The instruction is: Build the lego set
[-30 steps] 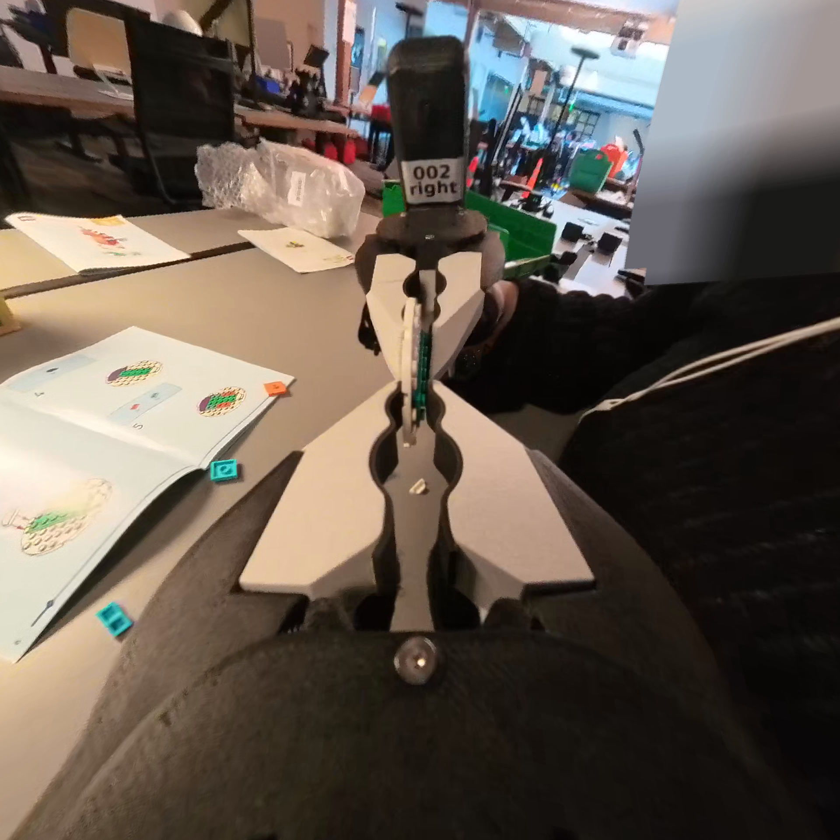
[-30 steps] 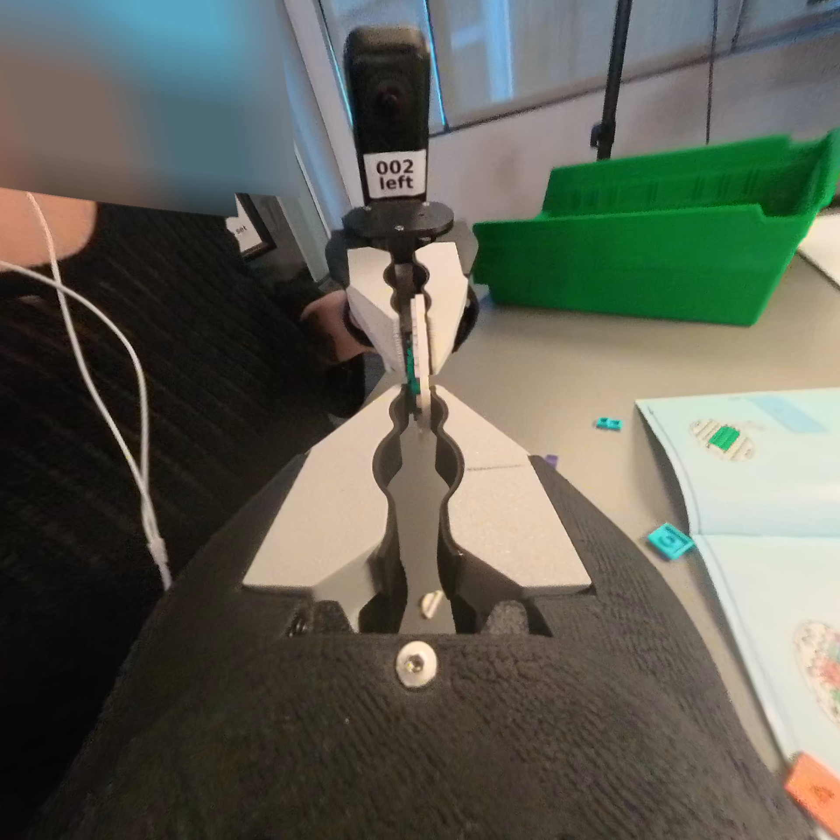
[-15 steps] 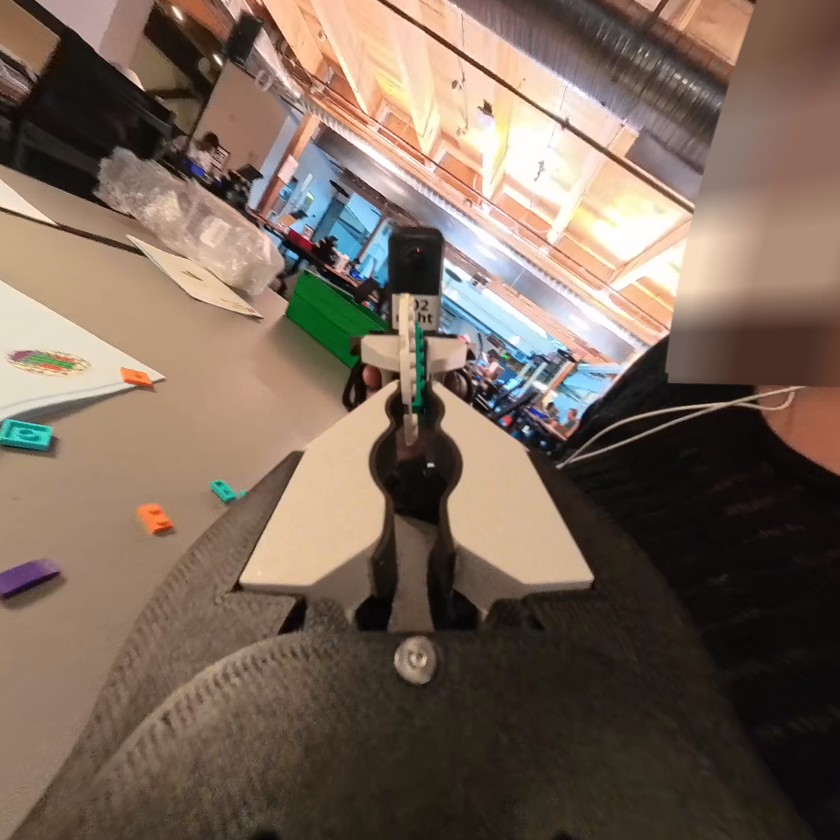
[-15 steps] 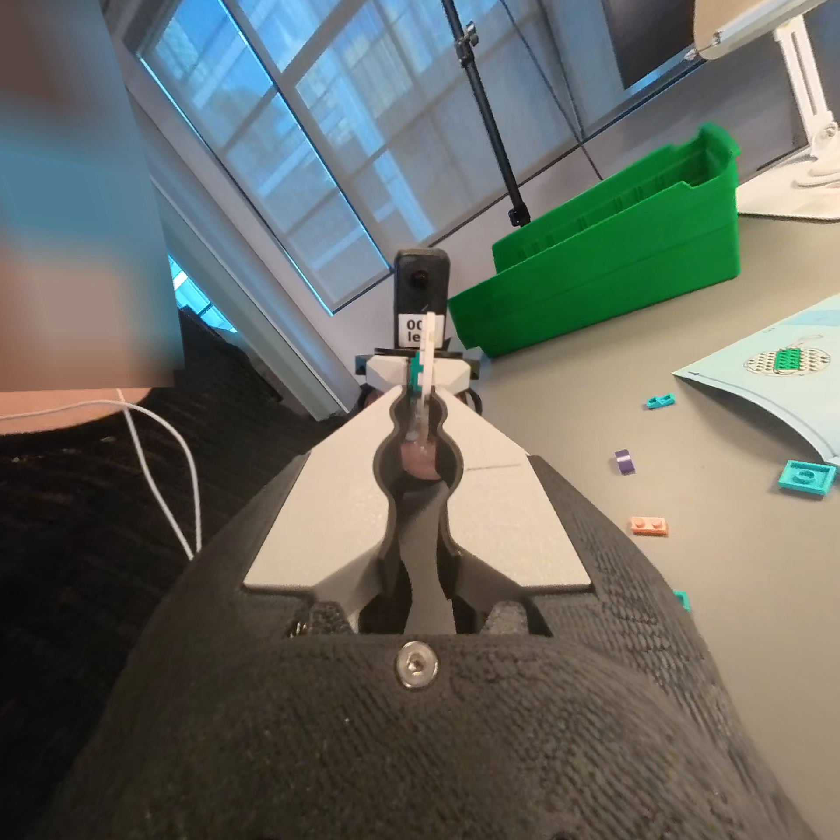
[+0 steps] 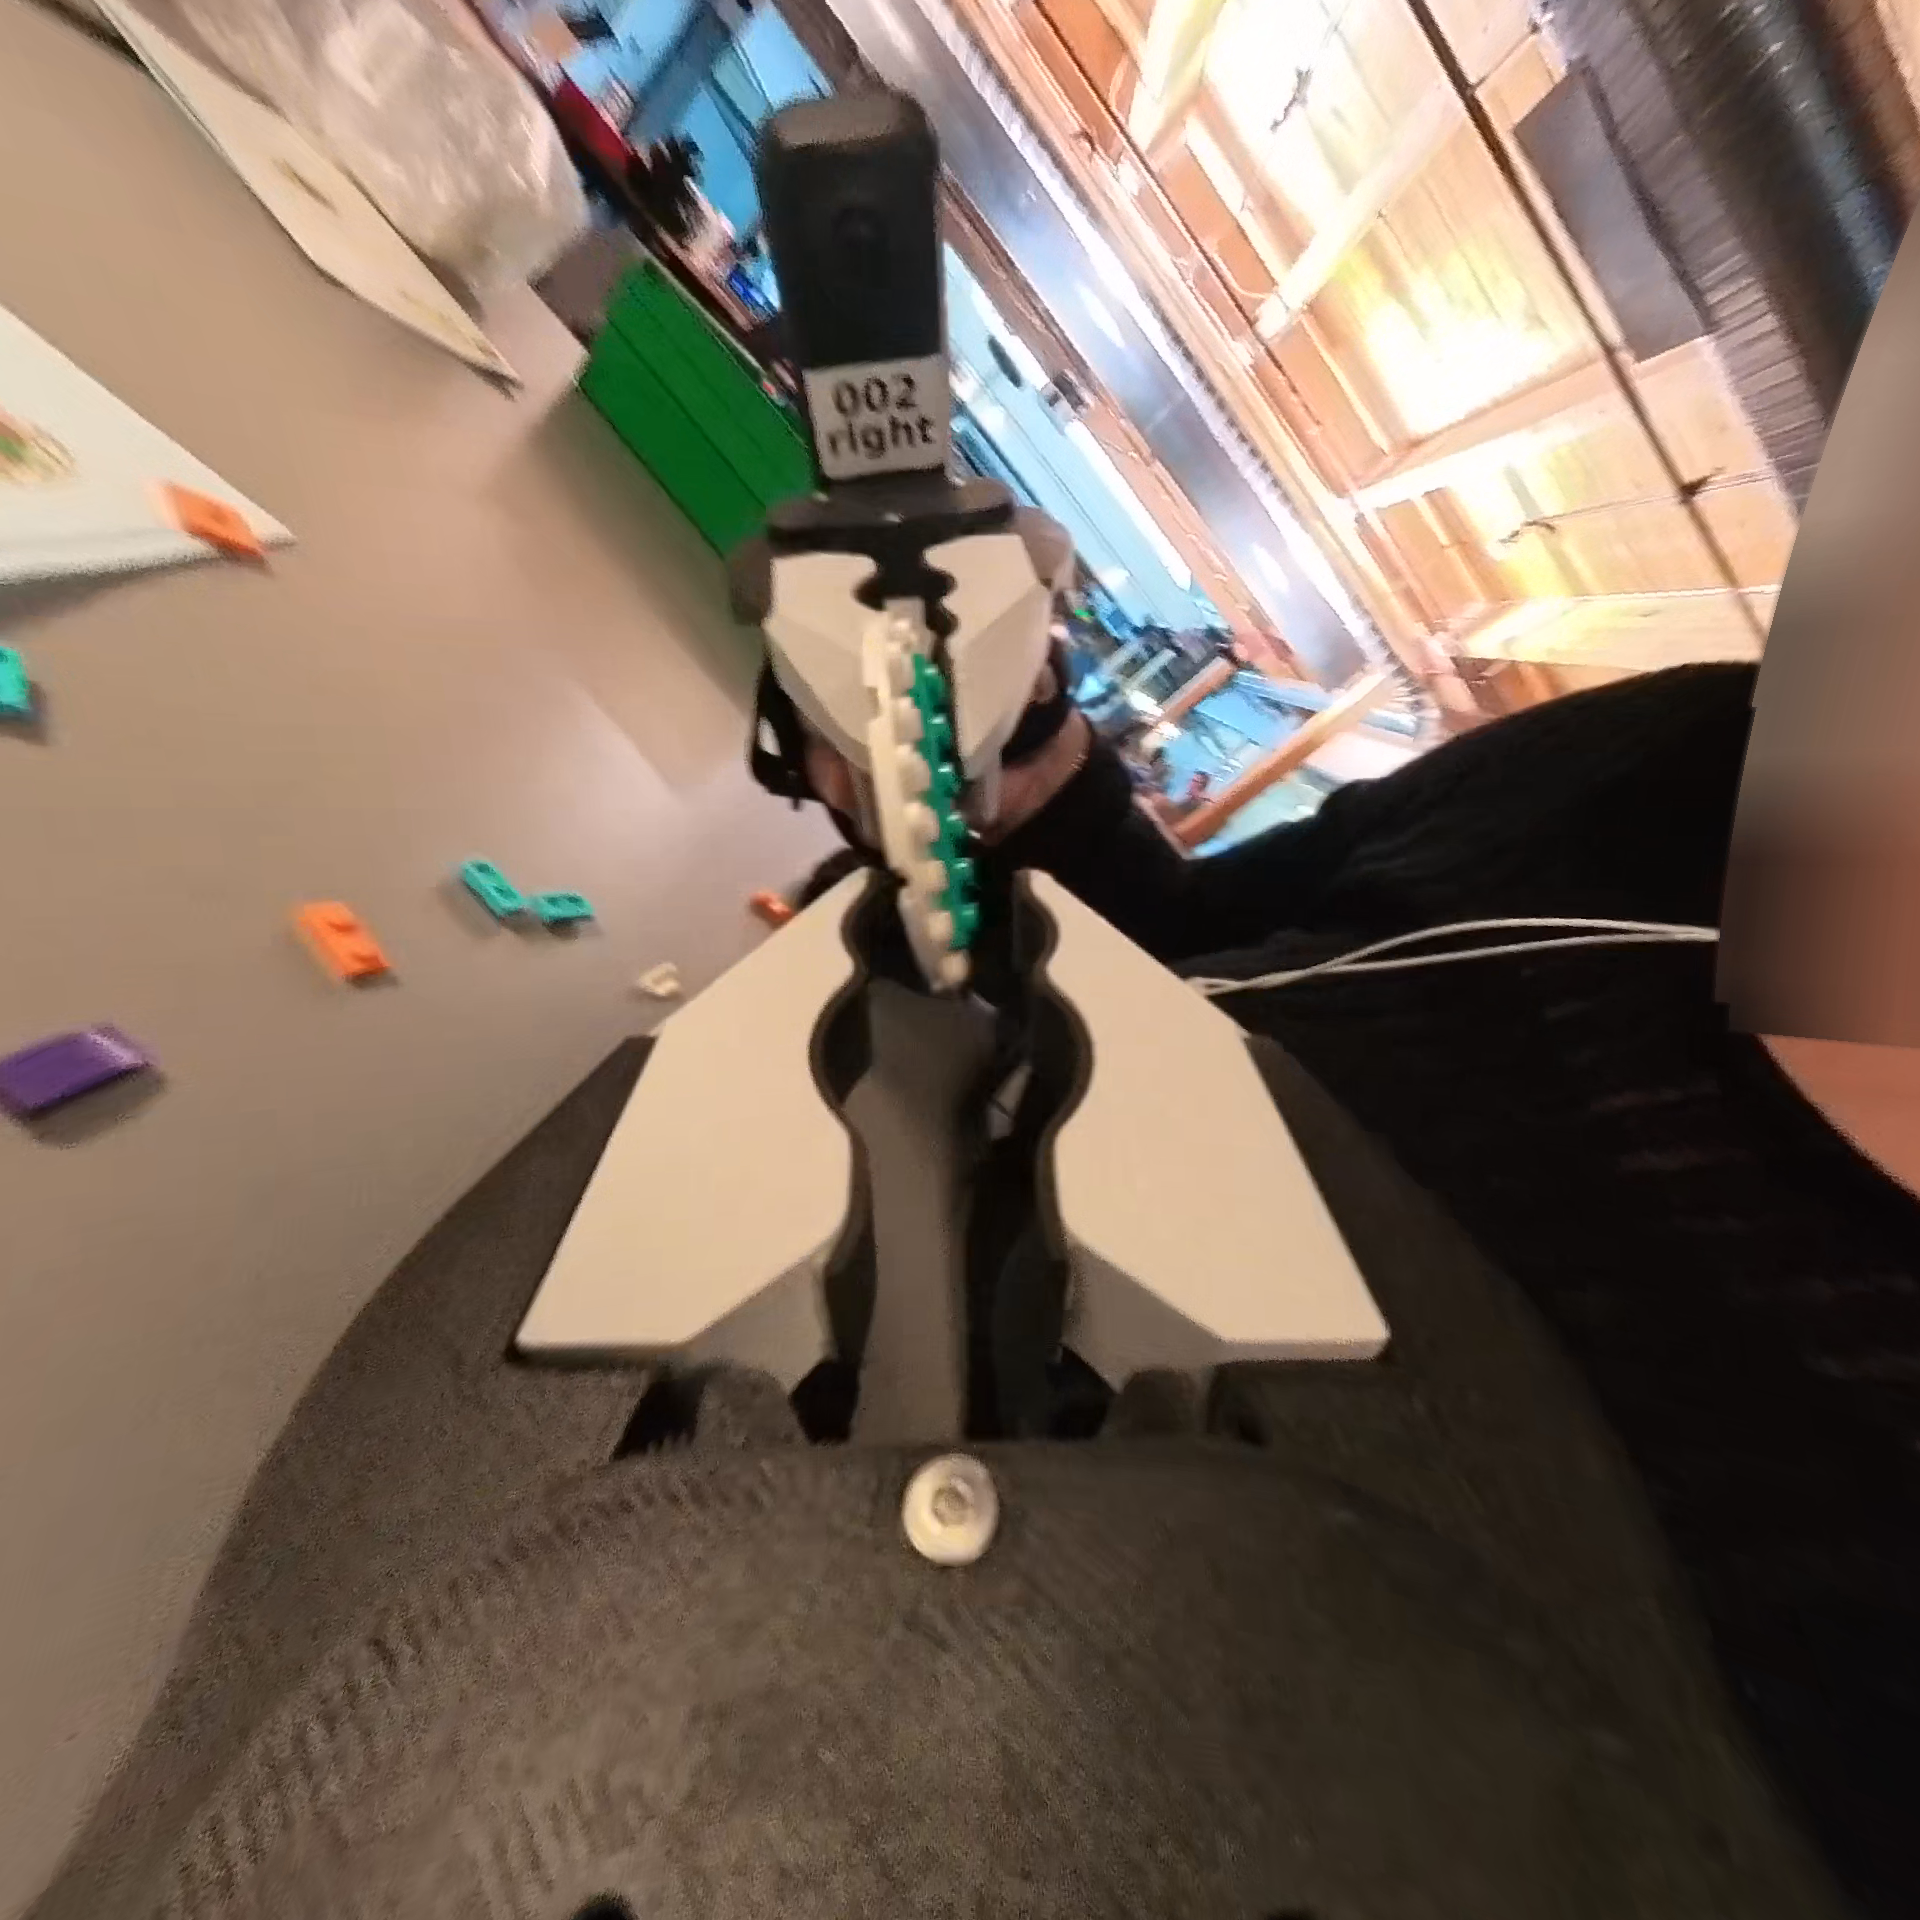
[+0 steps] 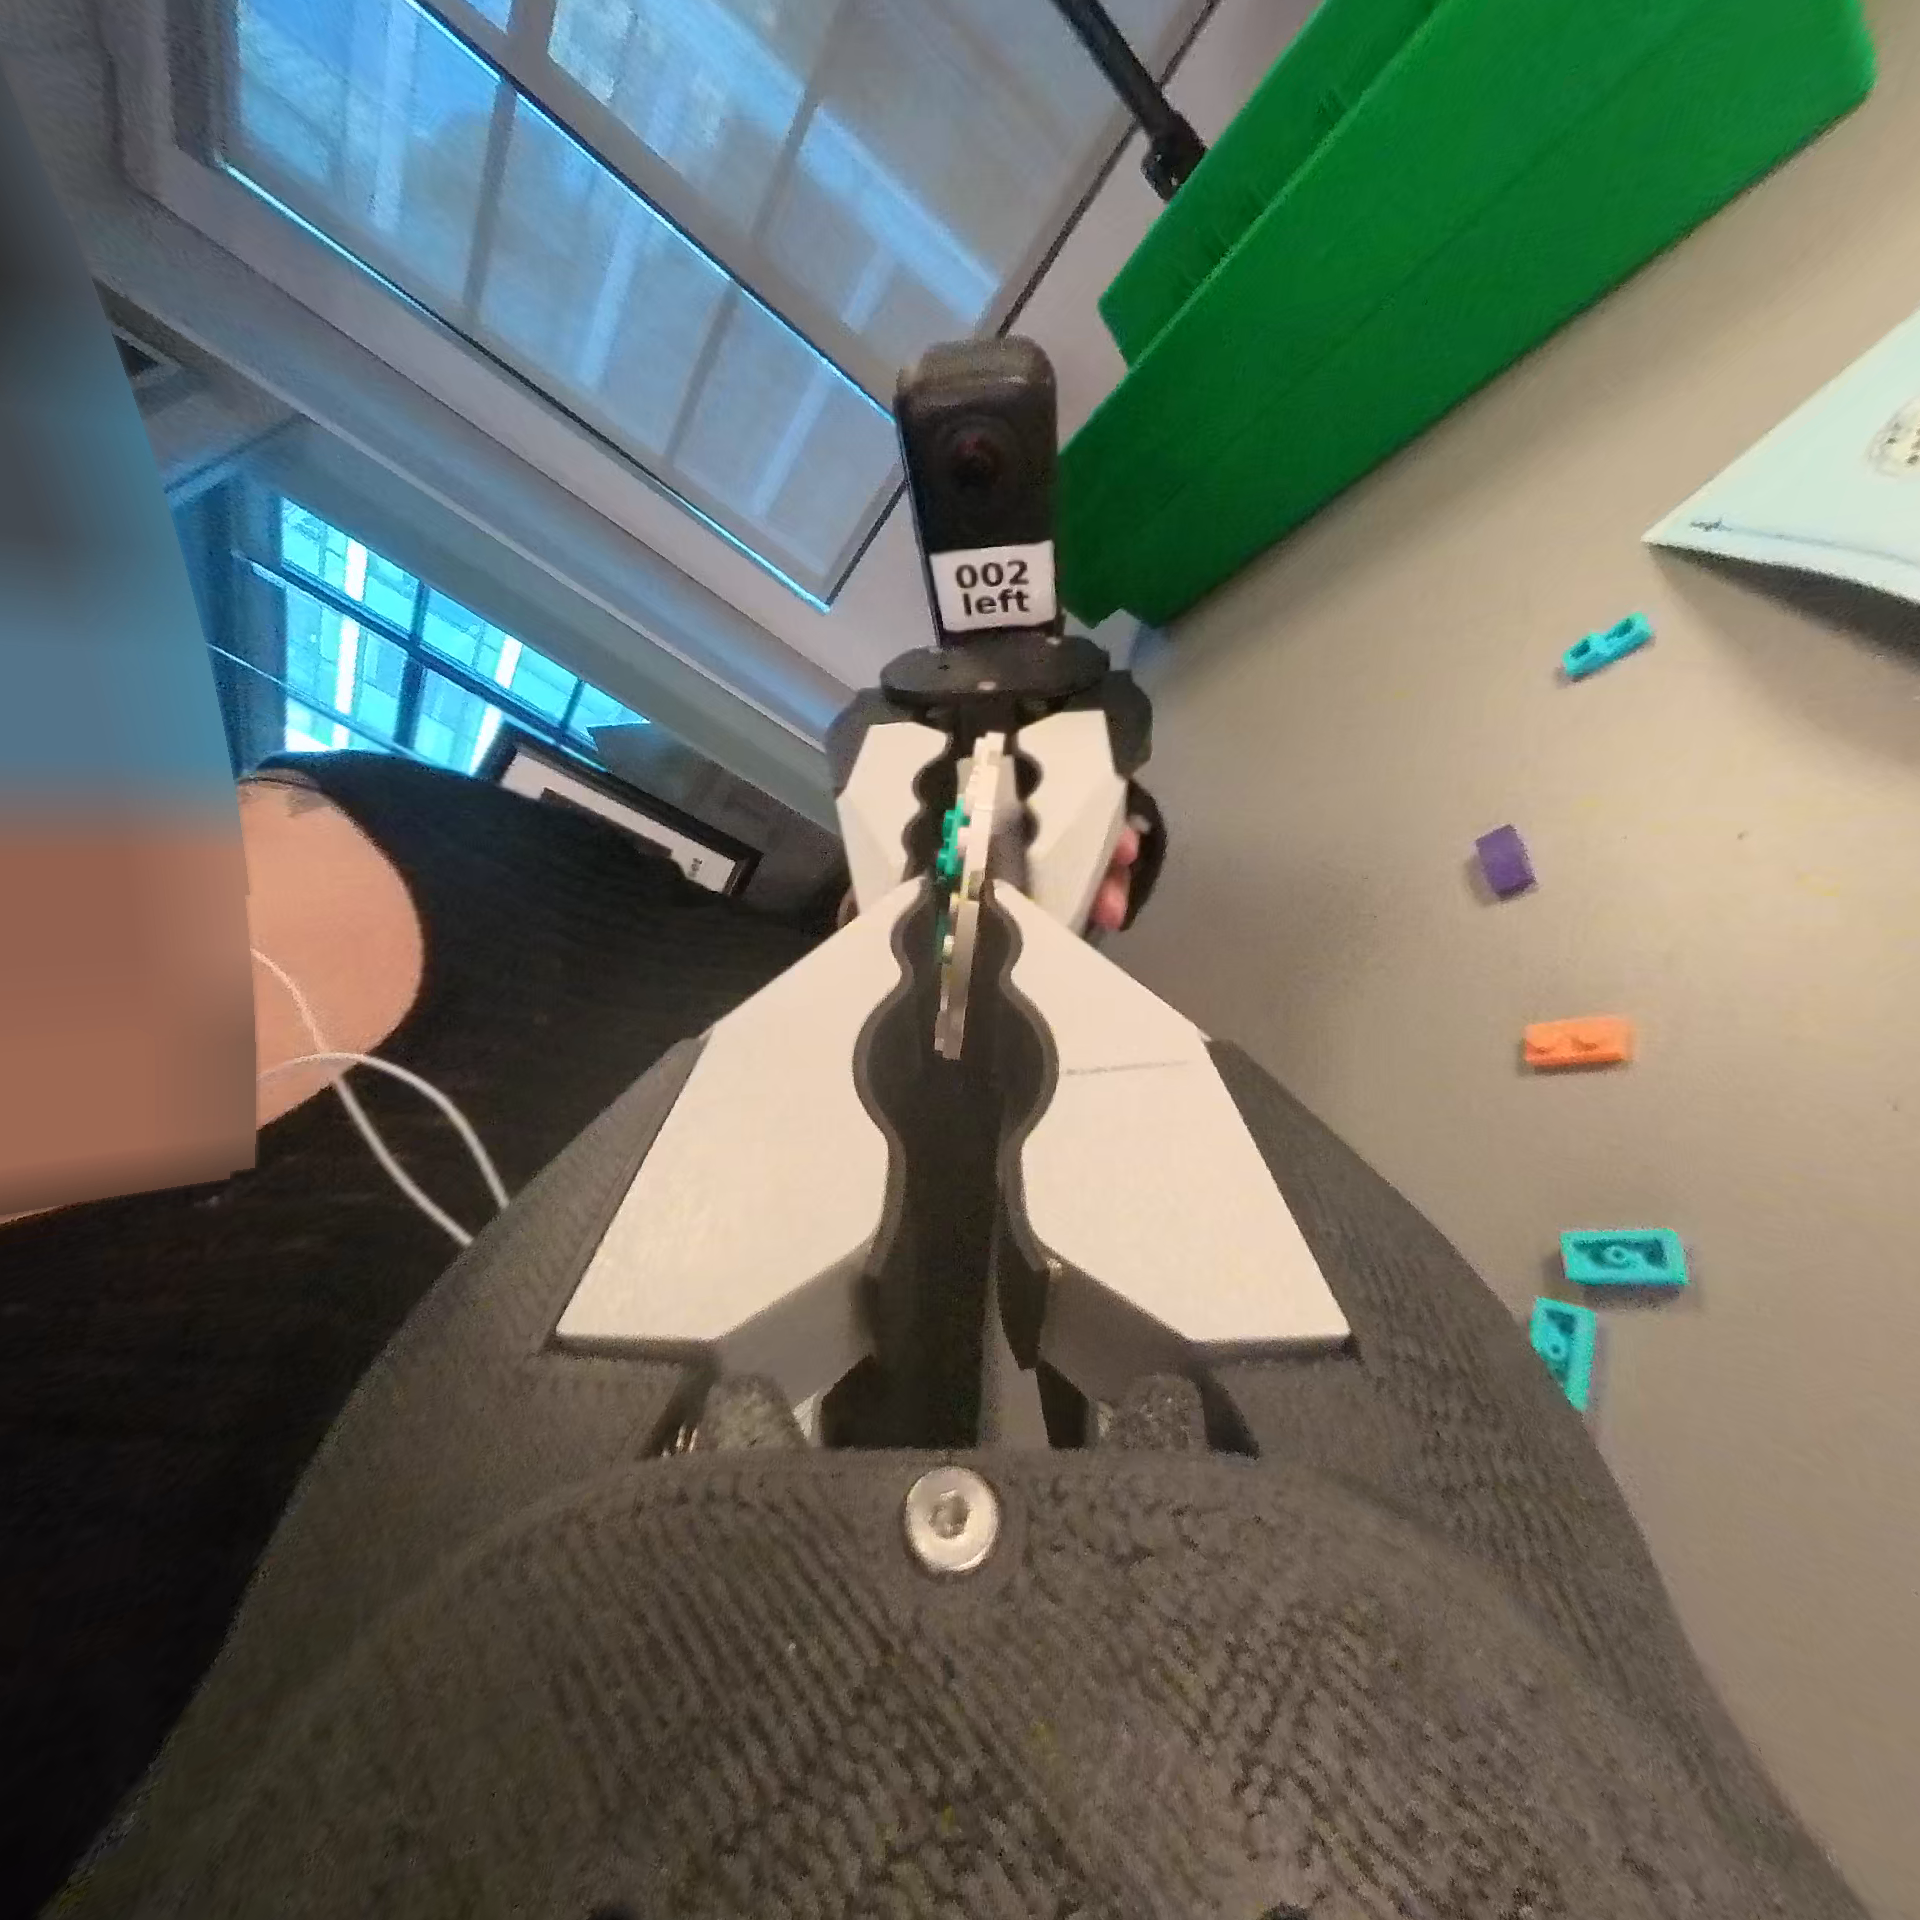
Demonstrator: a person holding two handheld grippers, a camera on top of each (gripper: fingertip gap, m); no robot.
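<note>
right tongs (image 6: 951,935) pinch white round plate (image 6: 966,914) | left tongs (image 6: 982,831) grip opposite edge

— Where is the round white lego plate with green bricks (image 5: 920,800)?

— Edge-on between the left tongs (image 5: 940,971) and right tongs (image 6: 961,971), which face each other above the grey table (image 6: 1351,935).

— And the loose pieces?

— Scattered on the table beside them; the green plastic bin (image 6: 1403,312) stands farther back.
</note>
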